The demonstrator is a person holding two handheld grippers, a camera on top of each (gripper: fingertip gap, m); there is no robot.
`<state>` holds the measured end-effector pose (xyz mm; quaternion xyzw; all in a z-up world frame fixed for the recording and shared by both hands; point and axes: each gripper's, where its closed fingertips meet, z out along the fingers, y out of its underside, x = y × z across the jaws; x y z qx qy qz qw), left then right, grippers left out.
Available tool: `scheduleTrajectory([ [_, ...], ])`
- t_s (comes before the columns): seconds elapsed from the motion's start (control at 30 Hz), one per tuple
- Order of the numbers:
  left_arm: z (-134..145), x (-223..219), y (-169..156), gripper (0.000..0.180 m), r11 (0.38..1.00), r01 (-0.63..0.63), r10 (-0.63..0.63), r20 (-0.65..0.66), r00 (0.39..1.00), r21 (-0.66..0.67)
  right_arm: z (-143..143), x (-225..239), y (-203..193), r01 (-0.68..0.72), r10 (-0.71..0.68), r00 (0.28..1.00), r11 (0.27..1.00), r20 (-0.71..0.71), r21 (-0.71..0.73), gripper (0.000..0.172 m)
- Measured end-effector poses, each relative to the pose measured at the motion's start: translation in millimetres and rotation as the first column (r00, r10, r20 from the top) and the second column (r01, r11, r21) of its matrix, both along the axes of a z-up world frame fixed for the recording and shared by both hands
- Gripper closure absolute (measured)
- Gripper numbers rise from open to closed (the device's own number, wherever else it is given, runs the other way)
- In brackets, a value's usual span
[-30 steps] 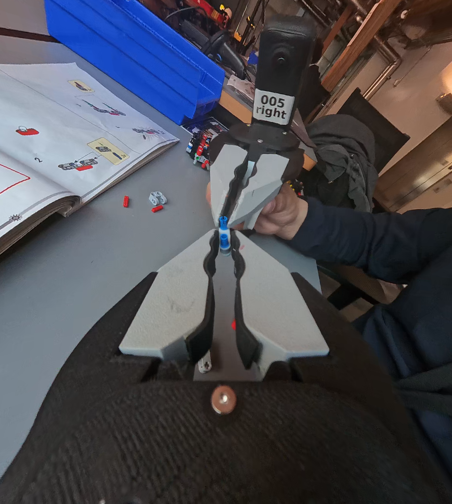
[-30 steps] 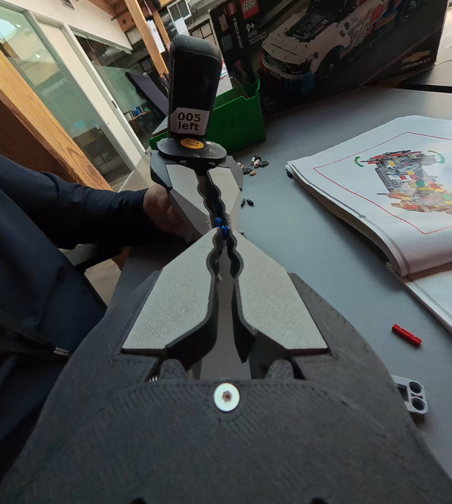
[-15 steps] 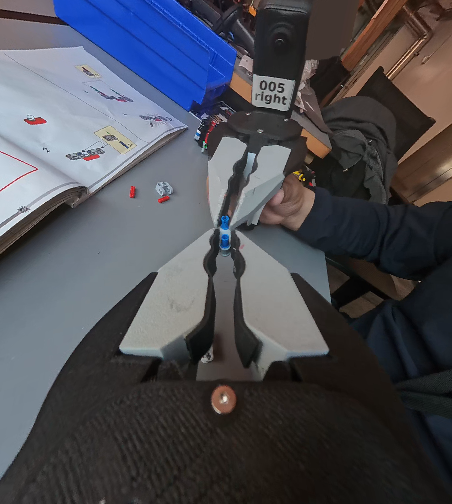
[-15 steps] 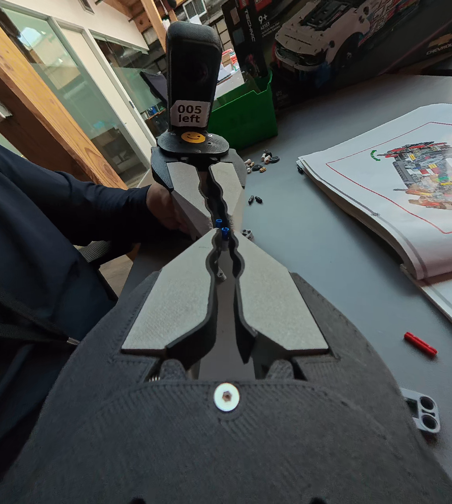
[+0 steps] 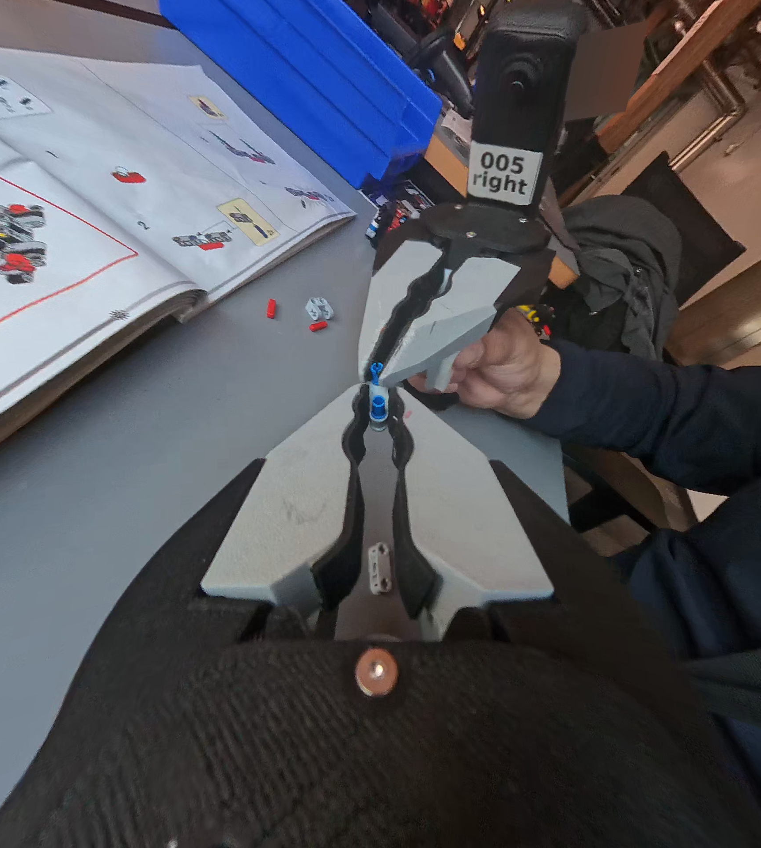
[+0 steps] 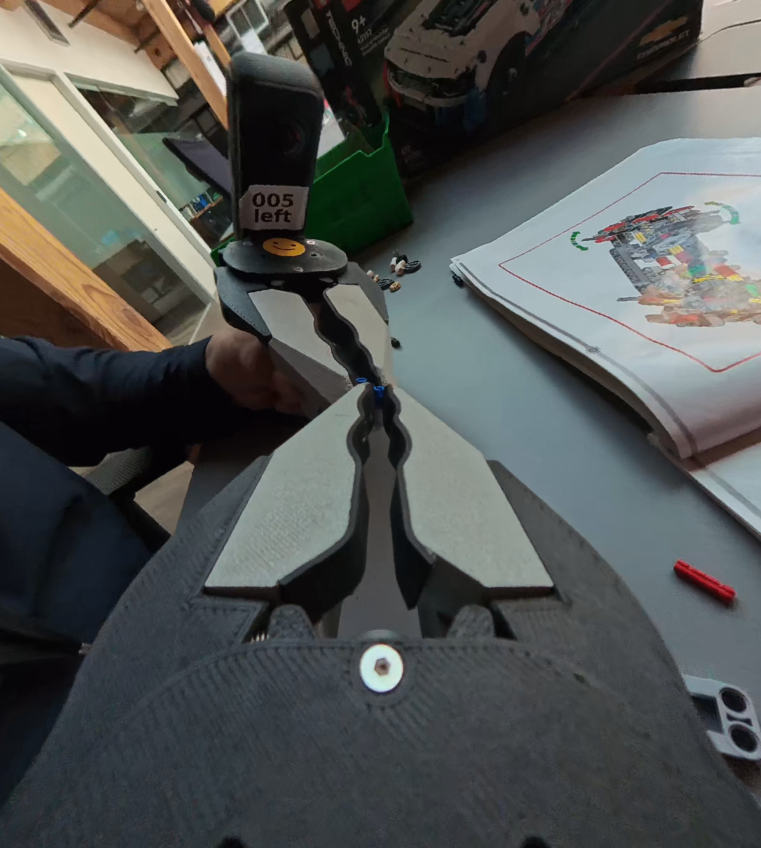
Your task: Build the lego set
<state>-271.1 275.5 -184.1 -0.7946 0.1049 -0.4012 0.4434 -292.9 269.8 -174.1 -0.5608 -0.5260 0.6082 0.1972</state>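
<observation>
Nearer now, labelled right tool (image 5: 375, 372) pinches blue pin (image 5: 375, 370)

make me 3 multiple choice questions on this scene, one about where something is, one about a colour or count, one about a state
1. Where does the small grey connector with two holes lie?
A. on the grey table beside the open instruction booklet
B. inside the blue bin
C. on the booklet's page

2. How many small red pins lie loose by that connector in the left wrist view?
A. none
B. two
C. five

3. How does the left gripper stand?
A. wide open, nothing between its fingers
B. closed on a small light grey piece with a blue pin in it
C. lying flat on the booklet

Answers:
1 A: it sits on bare table just off the booklet's corner.
2 B: one red pin lies to its left, another just below it.
3 B: the grey and blue piece sits clamped at the fingertips, tip to tip with the right gripper.
</observation>
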Motion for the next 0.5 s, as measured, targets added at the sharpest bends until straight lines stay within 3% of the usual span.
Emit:
scheduleTrajectory([
  [0.27, 2, -16, 10, 0.174, 0.995, -0.072, 0.078, -0.115, 0.99, 0.062, 5, -16, 11, 0.065, -0.068, 0.997, 0.992, -0.028, -0.106, 0.171],
  [0.5, 6, -17, 12, 0.174, 0.995, -0.077, 0.081, -0.058, 0.995, 0.068, 10, -18, 13, 0.078, -0.089, 0.994, 0.984, -0.06, -0.16, 0.172],
])
